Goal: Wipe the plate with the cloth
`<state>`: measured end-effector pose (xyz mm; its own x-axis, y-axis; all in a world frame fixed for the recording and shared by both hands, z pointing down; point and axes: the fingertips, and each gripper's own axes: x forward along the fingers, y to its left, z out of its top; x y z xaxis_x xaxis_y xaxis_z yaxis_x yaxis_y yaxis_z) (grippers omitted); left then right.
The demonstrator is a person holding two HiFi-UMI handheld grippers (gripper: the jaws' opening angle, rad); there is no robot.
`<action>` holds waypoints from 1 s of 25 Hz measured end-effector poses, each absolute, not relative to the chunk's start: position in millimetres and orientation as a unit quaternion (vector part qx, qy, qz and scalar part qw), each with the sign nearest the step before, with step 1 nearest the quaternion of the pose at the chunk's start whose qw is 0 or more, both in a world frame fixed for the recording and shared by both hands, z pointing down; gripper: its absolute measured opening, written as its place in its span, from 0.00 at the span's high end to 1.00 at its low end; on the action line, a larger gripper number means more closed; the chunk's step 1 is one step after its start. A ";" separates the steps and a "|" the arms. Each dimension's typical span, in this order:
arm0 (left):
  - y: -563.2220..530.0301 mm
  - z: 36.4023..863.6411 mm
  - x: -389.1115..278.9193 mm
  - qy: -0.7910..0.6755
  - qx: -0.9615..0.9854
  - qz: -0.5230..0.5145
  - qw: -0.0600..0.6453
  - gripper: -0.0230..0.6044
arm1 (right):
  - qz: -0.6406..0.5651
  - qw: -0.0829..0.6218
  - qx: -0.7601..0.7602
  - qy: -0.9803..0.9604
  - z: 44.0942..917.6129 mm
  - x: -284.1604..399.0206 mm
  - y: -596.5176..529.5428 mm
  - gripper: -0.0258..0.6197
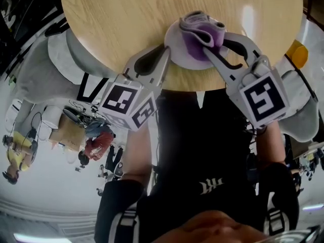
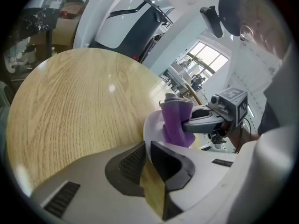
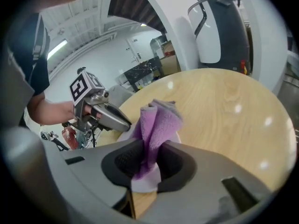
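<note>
Now left gripper (image 1: 165, 50) pinches the plate (image 1: 178, 55) by its rim; right gripper (image 1: 208, 48) clamps the purple cloth (image 1: 200, 32).

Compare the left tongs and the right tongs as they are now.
The left tongs pinch the rim of the plate; the right tongs clamp the purple cloth. The left tongs sit at the plate's edge; the right tongs reach over it. Both are shut on something.
</note>
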<state>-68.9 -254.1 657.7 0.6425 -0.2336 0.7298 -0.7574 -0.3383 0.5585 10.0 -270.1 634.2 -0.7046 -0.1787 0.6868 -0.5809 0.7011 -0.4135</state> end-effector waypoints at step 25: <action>-256.0 653.3 -67.4 -0.327 0.771 0.278 0.470 0.90 | 0.332 0.321 0.181 -0.868 634.4 -9.8 -249.3 0.84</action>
